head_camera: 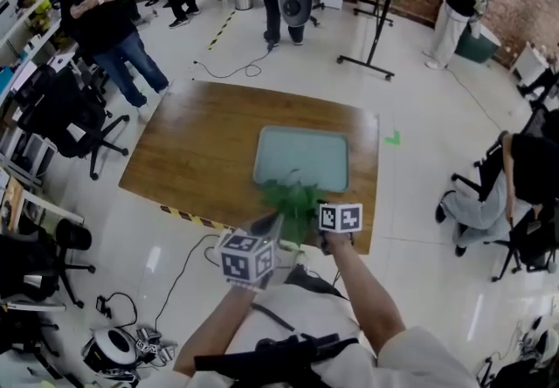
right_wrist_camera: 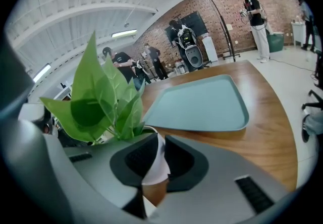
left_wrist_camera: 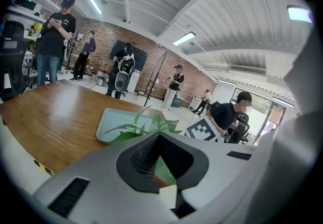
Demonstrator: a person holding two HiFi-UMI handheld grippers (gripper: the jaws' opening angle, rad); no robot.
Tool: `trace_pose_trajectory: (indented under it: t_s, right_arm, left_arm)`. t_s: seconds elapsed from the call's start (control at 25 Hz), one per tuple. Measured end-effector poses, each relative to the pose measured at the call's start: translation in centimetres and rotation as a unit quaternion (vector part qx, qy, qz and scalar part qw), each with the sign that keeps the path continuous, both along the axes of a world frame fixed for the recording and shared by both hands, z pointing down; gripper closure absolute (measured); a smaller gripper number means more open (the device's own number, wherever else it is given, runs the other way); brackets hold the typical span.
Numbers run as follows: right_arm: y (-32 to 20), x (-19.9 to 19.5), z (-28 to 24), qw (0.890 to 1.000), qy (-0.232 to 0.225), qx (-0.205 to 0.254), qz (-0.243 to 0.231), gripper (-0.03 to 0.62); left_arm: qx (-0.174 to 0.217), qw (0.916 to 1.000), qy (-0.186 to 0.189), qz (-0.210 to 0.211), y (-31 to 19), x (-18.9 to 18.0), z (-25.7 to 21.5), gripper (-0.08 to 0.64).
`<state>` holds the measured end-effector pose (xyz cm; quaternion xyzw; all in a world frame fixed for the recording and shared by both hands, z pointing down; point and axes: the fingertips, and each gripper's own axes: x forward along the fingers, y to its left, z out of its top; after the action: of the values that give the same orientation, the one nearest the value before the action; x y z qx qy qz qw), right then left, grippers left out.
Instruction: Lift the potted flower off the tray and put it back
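Handling first: green leafy potted flower (head_camera: pixel 293 203) w/ white-rimmed brown pot looks light but top-heavy imo. Leaves floppy, pot stiff & prob slick, so grip the rim, not the foliage. Right gripper (right_wrist_camera: pixel 159 138) is nipped down on that white rim. Left gripper (left_wrist_camera: pixel 160 140) jaws nearly together, leaf + brown bit in the slot, looks like a pinch too. Plant's off the flat pale-teal plastic tray (head_camera: pixel 301 159), at the near edge of the brown wooden table (head_camera: pixel 201 142).
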<state>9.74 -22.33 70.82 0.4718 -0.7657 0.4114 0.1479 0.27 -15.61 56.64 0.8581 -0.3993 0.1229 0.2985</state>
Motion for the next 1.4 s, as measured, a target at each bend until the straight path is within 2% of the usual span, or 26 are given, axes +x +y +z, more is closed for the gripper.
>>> trace_pose_trajectory:
  t_s: [0.48,0.8,1.08,1.4]
  right_arm:
    - [-5.8,2.9,-5.2,0.998,-0.005,0.047,0.040,0.540]
    - [-10.5,5.0,-6.2,0.997,0.000,0.059,0.057,0.540]
    - [-15.2,5.9,-5.4,0.997,0.000,0.052,0.060,0.540]
    - [-18.6,6.0,-1.9,0.998,0.007,0.027,0.054,0.540]
  left_arm:
    - [0.013,0.9998,0.002,-0.013,-1.3,0.5,-0.9,0.565]
    - [0.018,0.9996,-0.001,-0.020,-3.5,1.4,-0.8,0.565]
    - [0.010,0.9986,-0.003,-0.052,-6.2,0.4,-0.3,0.565]
    - [-0.005,0.9953,-0.006,-0.097,-8.2,-0.9,1.0,0.565]
